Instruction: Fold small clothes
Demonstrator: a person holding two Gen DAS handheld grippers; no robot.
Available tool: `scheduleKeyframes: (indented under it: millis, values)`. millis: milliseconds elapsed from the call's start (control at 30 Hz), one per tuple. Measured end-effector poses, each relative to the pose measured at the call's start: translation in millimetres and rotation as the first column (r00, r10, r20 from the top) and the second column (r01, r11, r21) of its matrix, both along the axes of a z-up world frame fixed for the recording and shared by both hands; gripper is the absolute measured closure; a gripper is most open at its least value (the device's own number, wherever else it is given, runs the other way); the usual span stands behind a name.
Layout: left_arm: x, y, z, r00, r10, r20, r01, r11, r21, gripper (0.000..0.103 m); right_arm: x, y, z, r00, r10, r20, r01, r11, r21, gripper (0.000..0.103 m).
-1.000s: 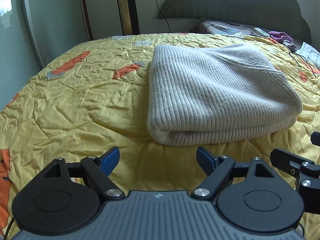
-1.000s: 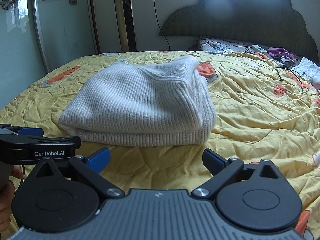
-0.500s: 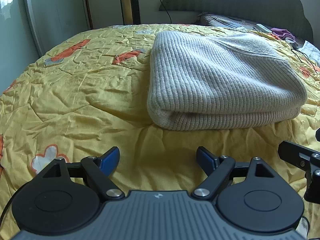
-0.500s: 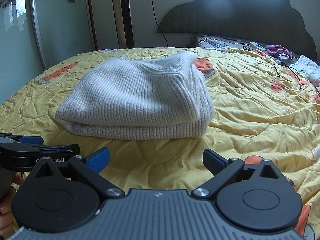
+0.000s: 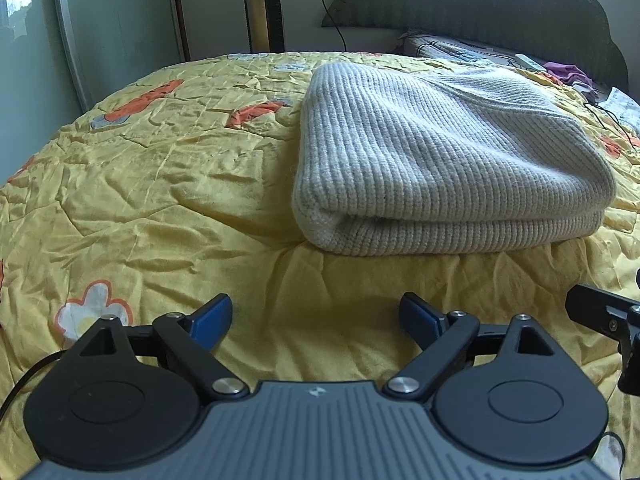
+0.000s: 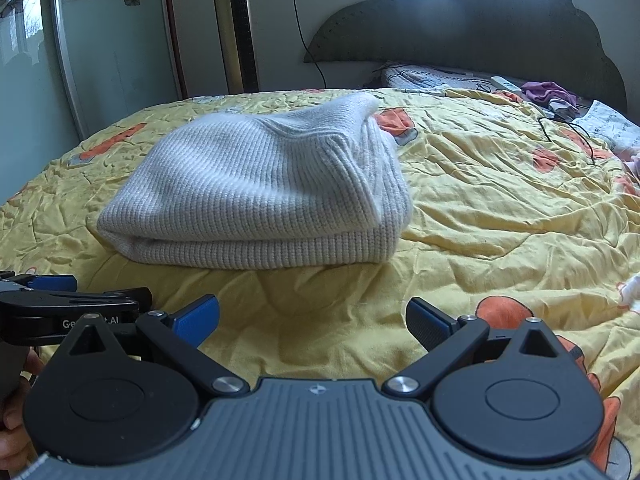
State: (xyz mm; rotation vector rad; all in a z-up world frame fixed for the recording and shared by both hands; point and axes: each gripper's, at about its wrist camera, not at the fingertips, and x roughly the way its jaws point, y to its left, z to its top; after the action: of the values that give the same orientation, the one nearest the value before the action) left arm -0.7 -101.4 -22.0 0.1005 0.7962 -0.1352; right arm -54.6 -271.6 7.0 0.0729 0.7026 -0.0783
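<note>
While the folded grey knit sweater (image 5: pixel 448 160) lies in a thick, layered bundle on the yellow bedspread (image 5: pixel 160 200), both grippers hang short of it with nothing between their fingers. The left gripper (image 5: pixel 316 316) has its blue-padded fingers (image 5: pixel 212 314) spread wide, having just been opening further, and only crumpled yellow fabric shows in the gap. The sweater sits ahead of it and to the right, its rounded fold edge facing the camera, apart from the fingertips.

In the right wrist view the right gripper (image 6: pixel 312 320) is likewise released, its fingers (image 6: pixel 196 318) standing far apart over bare bedspread, with the sweater (image 6: pixel 256 188) ahead and a little to the left, a ribbed flap folded across its top right corner. The left gripper (image 6: pixel 70 294) shows at the lower left edge of this view, just beside the right one, with part of a hand (image 6: pixel 12 420) below it.

Orange and white flower prints dot the bedspread. Behind the bed stands a dark scalloped headboard (image 6: pixel 480 28), with a gold tower fan (image 6: pixel 236 28) against the wall to its left. Near the pillows lie a purple cloth (image 6: pixel 548 92) and a black cable (image 6: pixel 568 132).
</note>
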Motion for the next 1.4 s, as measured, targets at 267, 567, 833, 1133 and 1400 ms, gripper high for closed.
scheduleKeyframes:
  millis: [267, 567, 833, 1133, 1400]
  values:
    - [-3.6, 2.0, -4.4, 1.000, 0.008, 0.011, -0.008, 1.000, -0.001, 0.001, 0.6, -6.0, -7.2, 1.000, -0.017, -0.009, 0.017, 1.000, 0.018, 0.002]
    - [-8.4, 4.7, -7.0, 0.999, 0.002, 0.035, -0.001, 1.000, -0.017, 0.000, 2.4, -9.3, -15.5, 0.999, -0.024, -0.026, 0.024, 0.999, 0.022, 0.000]
    - [-10.9, 6.8, -10.0, 0.998, -0.002, 0.061, 0.003, 1.000, -0.027, 0.000, 5.3, -6.4, -18.1, 0.998, -0.033, -0.046, 0.033, 0.999, 0.008, 0.000]
    - [-11.3, 6.1, -10.8, 0.998, -0.003, 0.069, 0.004, 1.000, -0.027, 0.000, 14.6, 1.9, -20.0, 0.997, -0.031, -0.066, 0.030, 0.999, -0.023, 0.000]
    - [-11.7, 6.0, -10.5, 0.998, -0.002, 0.069, 0.004, 1.000, -0.027, 0.000, 14.2, 1.3, -16.2, 0.999, -0.013, -0.039, 0.013, 1.000, -0.008, 0.000]
